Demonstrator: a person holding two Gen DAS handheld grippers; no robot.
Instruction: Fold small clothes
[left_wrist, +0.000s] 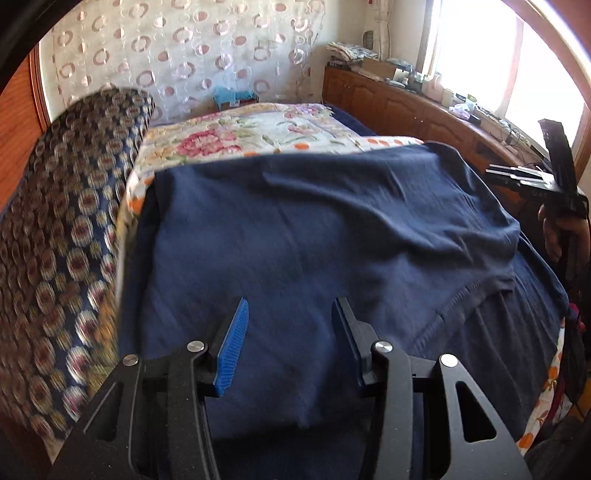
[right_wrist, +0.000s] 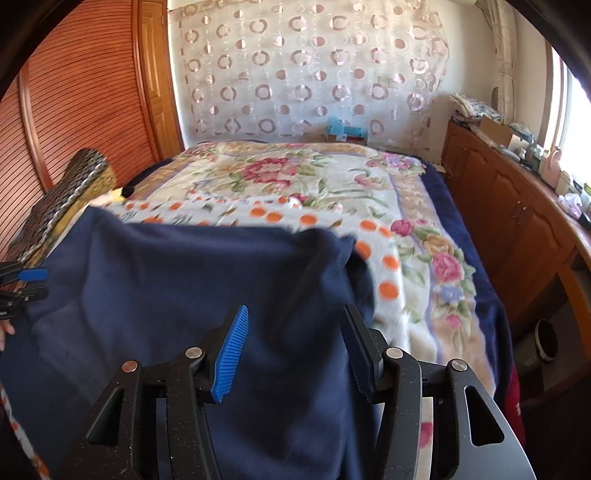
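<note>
1. The dark navy soft knit garment (left_wrist: 314, 236) lies spread on the floral plush blanket (right_wrist: 325, 184) covering the bed, one layer lapped over another along a stitched hem
2. The left gripper (left_wrist: 290, 325) hangs released above the cloth, nothing between its jaws
3. The right gripper (right_wrist: 295, 332) is likewise released, over the garment's right edge
4. Judged from this, one fold is laid; further folds and smoothing of wrinkles remain

Sunlit window (left_wrist: 476, 55), wooden cabinets (right_wrist: 517, 214), circle-patterned curtain (right_wrist: 306, 66)
</note>
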